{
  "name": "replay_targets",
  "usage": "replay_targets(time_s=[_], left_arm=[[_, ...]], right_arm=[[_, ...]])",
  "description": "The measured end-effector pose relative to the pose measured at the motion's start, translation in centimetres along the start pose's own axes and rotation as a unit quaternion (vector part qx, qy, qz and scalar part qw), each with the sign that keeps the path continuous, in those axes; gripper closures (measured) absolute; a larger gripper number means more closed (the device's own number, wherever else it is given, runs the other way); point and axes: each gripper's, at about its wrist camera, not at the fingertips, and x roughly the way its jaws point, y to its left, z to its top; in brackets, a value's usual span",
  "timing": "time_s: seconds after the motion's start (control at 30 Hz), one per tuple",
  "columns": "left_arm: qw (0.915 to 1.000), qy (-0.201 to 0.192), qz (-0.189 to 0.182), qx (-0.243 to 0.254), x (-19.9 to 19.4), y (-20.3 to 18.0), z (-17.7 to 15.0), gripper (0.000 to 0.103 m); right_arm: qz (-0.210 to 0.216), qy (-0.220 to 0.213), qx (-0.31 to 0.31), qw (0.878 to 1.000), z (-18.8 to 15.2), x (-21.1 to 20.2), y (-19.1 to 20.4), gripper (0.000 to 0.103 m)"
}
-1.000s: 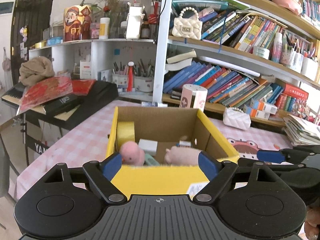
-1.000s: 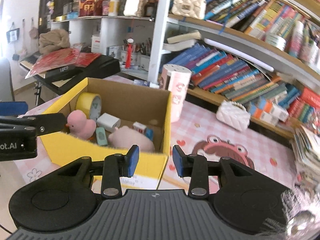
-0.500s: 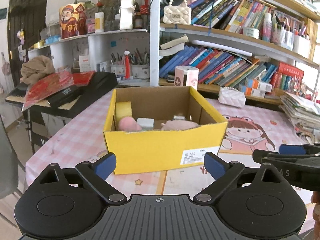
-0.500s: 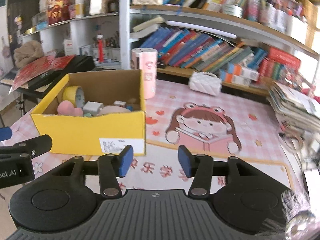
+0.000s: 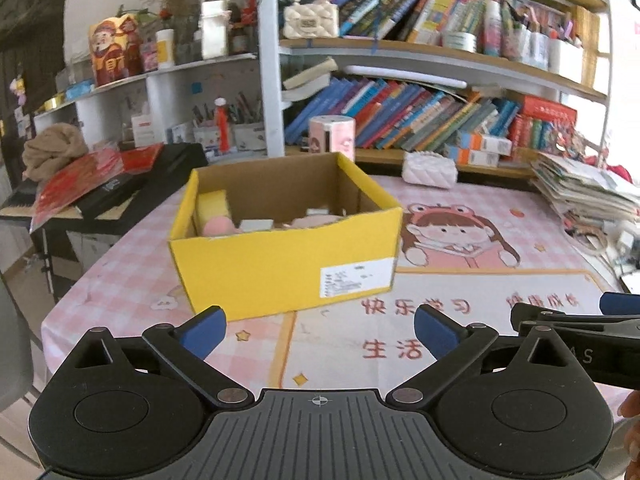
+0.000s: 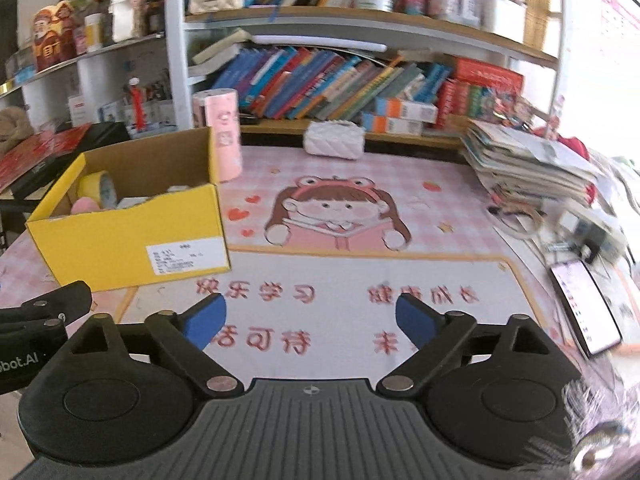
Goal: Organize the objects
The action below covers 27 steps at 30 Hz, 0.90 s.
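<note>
Nearest me, my left gripper [image 5: 318, 330] and right gripper [image 6: 310, 318] hang over the pink cartoon tablecloth [image 6: 340, 280], jaws spread wide, nothing between them; both have just been opening. At ten o'clock beyond the right gripper sits the yellow box [image 6: 132, 240], holding a tape roll [image 6: 100, 188] and pink toys. I'd judge sorting nearly finished: keep clear and leave the box undisturbed. A second ago both grippers hovered right at the box; now it sits farther off.

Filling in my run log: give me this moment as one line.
left gripper: open, empty | right gripper: jaws just opened, empty | yellow box: on table, holds tape roll, pink toy | both grippers short of box
</note>
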Motion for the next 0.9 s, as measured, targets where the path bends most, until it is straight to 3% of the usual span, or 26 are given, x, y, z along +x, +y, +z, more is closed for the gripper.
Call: replay_targets(time_s=[0.67, 0.9], left_arm=[[0.9995, 0.014, -0.027, 0.012, 0.6, -3.4, -0.5, 0.002], [0.9988, 0.028, -0.009, 0.040, 0.8, -4.7, -1.1, 0.002]], right_arm=[[-0.058, 0.022, 0.037, 0.997, -2.6, -1.6, -3.5, 0.008], [-0.061, 0.029, 0.048, 0.997, -2.8, -1.4, -4.6, 0.008]])
